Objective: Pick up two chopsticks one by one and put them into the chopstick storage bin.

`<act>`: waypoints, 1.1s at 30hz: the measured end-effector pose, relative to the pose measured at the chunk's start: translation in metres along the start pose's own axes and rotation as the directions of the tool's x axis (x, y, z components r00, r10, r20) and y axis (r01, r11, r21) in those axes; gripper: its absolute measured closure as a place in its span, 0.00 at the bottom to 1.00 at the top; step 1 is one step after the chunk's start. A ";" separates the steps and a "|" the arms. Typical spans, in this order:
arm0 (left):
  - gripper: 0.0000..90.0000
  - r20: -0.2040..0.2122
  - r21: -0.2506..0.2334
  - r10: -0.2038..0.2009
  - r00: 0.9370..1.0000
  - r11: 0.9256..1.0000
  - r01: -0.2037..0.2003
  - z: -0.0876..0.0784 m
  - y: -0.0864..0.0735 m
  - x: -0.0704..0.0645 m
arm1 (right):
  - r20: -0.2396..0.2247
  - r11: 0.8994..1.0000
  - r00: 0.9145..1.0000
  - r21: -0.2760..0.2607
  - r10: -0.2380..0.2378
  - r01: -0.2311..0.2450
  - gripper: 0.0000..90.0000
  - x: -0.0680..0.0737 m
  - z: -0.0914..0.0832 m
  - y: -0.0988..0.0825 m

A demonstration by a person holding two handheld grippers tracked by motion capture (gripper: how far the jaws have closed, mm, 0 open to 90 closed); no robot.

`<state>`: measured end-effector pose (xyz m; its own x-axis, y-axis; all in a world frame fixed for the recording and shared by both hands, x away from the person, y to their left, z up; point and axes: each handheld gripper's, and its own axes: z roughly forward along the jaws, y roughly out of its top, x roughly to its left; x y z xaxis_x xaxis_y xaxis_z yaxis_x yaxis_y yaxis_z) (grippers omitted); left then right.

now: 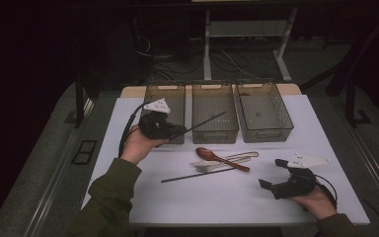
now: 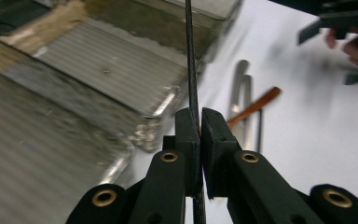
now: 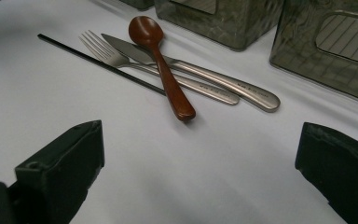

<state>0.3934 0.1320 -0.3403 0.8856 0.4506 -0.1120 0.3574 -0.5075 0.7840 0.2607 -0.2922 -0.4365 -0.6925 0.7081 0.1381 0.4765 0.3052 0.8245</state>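
My left gripper (image 1: 177,131) is shut on a thin black chopstick (image 1: 205,122), held in the air and pointing over the middle bin (image 1: 214,134). In the left gripper view the chopstick (image 2: 190,60) runs up from between the closed jaws. A second black chopstick (image 1: 197,174) lies on the white table with a wooden spoon (image 1: 220,158), a steel fork (image 1: 217,166) and a steel knife (image 1: 244,155). My right gripper (image 1: 274,174) stands open near the front right, with nothing between its jaws. Ahead of it lie the spoon (image 3: 161,65), fork (image 3: 168,77), knife (image 3: 205,74) and chopstick (image 3: 98,60).
Three clear plastic bins stand in a row at the back of the table: the left bin (image 1: 175,112), the middle one and the right bin (image 1: 264,111). Beyond the table's far edge are a desk frame and cables on the floor (image 1: 227,59).
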 end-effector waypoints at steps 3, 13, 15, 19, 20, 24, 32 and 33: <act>0.94 -0.027 -0.017 -0.021 0.999 1.000 0.020 -0.003 0.001 0.011 | 0.000 1.000 1.000 0.003 0.001 -0.001 0.01 0.000 0.000 0.000; 0.94 -0.165 -0.026 -0.098 0.981 0.995 0.095 -0.009 0.003 0.048 | 0.002 1.000 1.000 -0.001 0.004 -0.004 0.01 0.000 0.000 0.000; 0.94 -0.189 -0.035 -0.117 0.975 0.993 0.112 -0.011 0.003 0.055 | 0.000 1.000 1.000 0.001 0.005 -0.005 0.01 0.000 0.000 0.000; 0.94 -0.248 -0.021 -0.141 0.959 0.990 0.140 -0.012 0.001 0.070 | 0.001 1.000 1.000 -0.003 0.002 -0.002 0.01 0.000 0.000 0.000; 0.94 -0.261 -0.020 -0.152 0.953 0.988 0.152 -0.011 0.000 0.073 | 0.000 1.000 1.000 -0.003 0.003 -0.003 0.01 -0.001 0.000 0.000; 0.94 -0.315 -0.035 -0.192 0.930 0.981 0.191 -0.010 -0.003 0.083 | -0.002 1.000 1.000 -0.003 0.004 -0.004 0.01 -0.001 0.000 0.000; 0.94 -0.375 -0.016 -0.260 0.890 0.962 0.274 -0.002 -0.014 0.099 | -0.003 1.000 1.000 -0.008 0.006 -0.006 0.01 -0.001 -0.001 0.000; 0.94 -0.378 -0.013 -0.263 0.888 0.960 0.279 0.000 -0.015 0.100 | -0.004 1.000 1.000 -0.009 0.004 -0.004 0.01 -0.001 -0.001 0.000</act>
<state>0.4771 0.1843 -0.3631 0.5798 0.8113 -0.0752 0.5867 -0.3516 0.7295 0.2611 -0.2938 -0.4359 -0.6929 0.7067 0.1434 0.4741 0.2967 0.8290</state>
